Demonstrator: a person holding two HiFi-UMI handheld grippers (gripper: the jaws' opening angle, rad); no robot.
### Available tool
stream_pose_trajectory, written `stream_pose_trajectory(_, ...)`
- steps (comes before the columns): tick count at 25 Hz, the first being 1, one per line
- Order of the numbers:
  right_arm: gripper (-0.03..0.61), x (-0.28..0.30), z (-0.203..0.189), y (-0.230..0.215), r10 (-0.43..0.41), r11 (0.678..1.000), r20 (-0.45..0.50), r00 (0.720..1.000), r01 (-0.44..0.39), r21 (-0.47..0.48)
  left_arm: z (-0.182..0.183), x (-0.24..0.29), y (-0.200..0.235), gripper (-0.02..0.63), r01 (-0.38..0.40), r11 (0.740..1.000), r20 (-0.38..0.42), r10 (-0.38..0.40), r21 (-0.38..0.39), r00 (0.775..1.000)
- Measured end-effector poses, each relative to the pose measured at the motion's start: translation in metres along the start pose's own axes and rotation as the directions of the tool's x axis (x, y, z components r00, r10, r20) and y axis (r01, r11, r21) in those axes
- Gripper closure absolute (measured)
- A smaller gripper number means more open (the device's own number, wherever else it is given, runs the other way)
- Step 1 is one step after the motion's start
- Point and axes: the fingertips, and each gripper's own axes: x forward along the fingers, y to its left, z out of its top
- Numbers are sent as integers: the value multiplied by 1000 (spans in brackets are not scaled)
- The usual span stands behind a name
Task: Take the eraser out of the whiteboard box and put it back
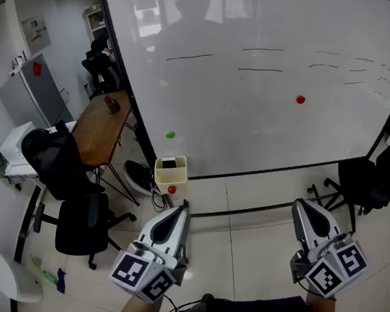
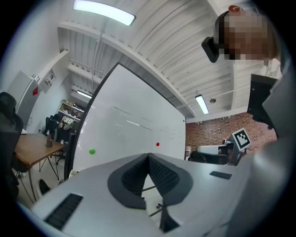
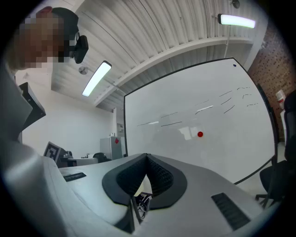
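**Whiteboard** (image 1: 254, 116), upright on the tiled floor (image 1: 258, 216), bearing faint pen strokes (image 1: 260, 70), a red magnet (image 1: 300, 99) and a green magnet (image 1: 170, 135). A wooden bench (image 1: 100, 130) and dark office chairs (image 1: 82, 223) stand to its left.

**Left tongs** (image 1: 184, 206) and **right tongs** (image 1: 298, 206), both level and low in the foreground. Each is closed tip to tip on nothing, as both gripper views confirm.

**Whiteboard box** (image 1: 170, 178), pale yellow, at the foot of the board near its lower left corner, well apart from both tongs.

**Eraser** (image 1: 170, 163), a dark block lying inside the box. Its long axis seemingly runs across the box, parallel to the board, but it is too small to tell one end from the other.

**Step in hand (judged):** approach, with removal not yet begun. The next move calls for nearing the box, dipping one pair of tongs, and parting them enough to span the eraser's short side
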Motion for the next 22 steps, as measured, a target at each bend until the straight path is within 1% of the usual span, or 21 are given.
stream_pose_trajectory(6, 555, 41, -13, 33, 5, 1000, -5, 1000, -5, 5, 4, -14, 47, 591, -4, 1000, -7, 4, -7, 1000)
stream_pose_trajectory(11, 555, 73, -18, 44, 37, 999, -20, 999, -37, -1, 8, -10, 75, 591, -24, 1000, 4, 24, -17, 1000)
stream_pose_trajectory(14, 555, 94, -21, 41, 62, 998, -20, 998, -62, 3, 7, 1, 88, 592, -37, 999, 4, 37, -15, 999)
stream_pose_trajectory(17, 555, 118, -27, 33, 87, 996, -30, 996, -87, 20, 7, 14, 103, 591, -67, 998, -3, 67, -16, 998)
stream_pose_trajectory(20, 555, 143, -30, 23, 114, 993, -28, 993, -112, 36, 10, 31, 118, 591, -85, 996, -18, 85, 9, 996)
stream_pose_trajectory(22, 555, 161, -31, 17, 130, 990, -28, 991, -128, 51, 17, 45, 129, 591, -100, 995, -13, 101, 21, 995)
